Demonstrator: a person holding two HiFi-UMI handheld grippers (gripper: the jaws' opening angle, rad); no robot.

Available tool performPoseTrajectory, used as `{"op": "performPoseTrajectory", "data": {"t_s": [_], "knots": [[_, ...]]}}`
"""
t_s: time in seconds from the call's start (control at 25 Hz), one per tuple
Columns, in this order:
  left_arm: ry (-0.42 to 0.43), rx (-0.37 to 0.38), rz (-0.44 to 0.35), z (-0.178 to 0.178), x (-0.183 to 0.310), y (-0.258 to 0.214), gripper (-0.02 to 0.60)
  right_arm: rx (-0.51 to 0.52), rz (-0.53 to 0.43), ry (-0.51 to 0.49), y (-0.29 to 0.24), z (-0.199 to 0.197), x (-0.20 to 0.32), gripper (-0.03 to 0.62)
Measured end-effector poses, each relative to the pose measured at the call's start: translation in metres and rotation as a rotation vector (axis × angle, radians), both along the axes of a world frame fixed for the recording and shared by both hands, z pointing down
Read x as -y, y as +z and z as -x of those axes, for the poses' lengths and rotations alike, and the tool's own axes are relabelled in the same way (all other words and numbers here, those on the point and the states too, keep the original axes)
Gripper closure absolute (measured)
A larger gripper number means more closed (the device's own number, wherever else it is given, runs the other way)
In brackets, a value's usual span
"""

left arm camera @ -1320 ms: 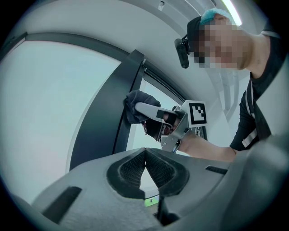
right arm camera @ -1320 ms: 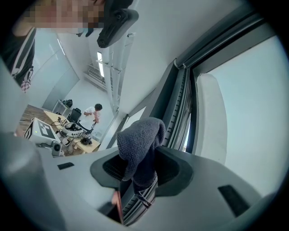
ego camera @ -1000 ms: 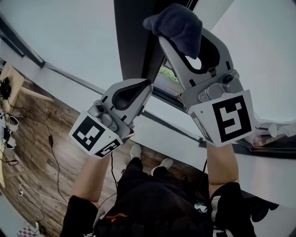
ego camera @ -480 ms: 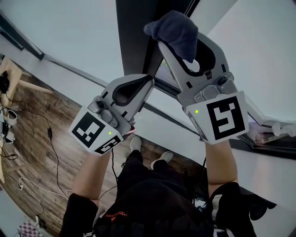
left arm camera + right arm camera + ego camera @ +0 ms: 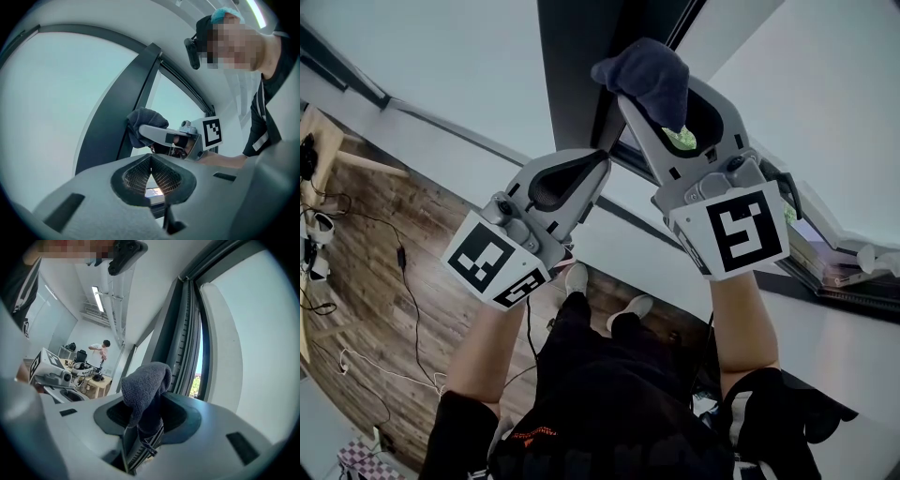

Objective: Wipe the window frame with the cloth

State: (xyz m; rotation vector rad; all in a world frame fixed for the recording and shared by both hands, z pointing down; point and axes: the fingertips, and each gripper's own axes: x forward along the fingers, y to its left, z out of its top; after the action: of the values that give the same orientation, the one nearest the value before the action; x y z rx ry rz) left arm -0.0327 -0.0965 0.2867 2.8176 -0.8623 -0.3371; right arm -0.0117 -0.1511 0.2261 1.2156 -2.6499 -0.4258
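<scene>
Dark grey window frame (image 5: pixel 579 66) runs up the middle of the head view, with pale glass (image 5: pixel 459 66) beside it. Brown wood floor (image 5: pixel 366 309) lies far below. Next comes the right gripper (image 5: pixel 661 98), held up high at the frame. Its jaws are squeezed tight on the cloth (image 5: pixel 645 67), and the right gripper view shows this well. The left gripper (image 5: pixel 600 164) is lower down and to the left. It is near the frame and apart from the cloth. Its jaws are pressed together with nothing between them. Smallest of all is the cloth, which is dark blue and soft. It sticks out of the right gripper's jaws in a bunch and flops over at the top. It seems to rest on the edge of the frame.
</scene>
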Motion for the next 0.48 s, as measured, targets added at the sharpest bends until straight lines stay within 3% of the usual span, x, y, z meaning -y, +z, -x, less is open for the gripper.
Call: {"op": "performPoseTrajectory", "data": {"t_s": [0.48], "knots": [[-0.009, 0.002, 0.068, 0.007, 0.004, 0.035, 0.561, -0.002, 0.076, 0.015, 0.051, 0.002, 0.002, 0.436]]}}
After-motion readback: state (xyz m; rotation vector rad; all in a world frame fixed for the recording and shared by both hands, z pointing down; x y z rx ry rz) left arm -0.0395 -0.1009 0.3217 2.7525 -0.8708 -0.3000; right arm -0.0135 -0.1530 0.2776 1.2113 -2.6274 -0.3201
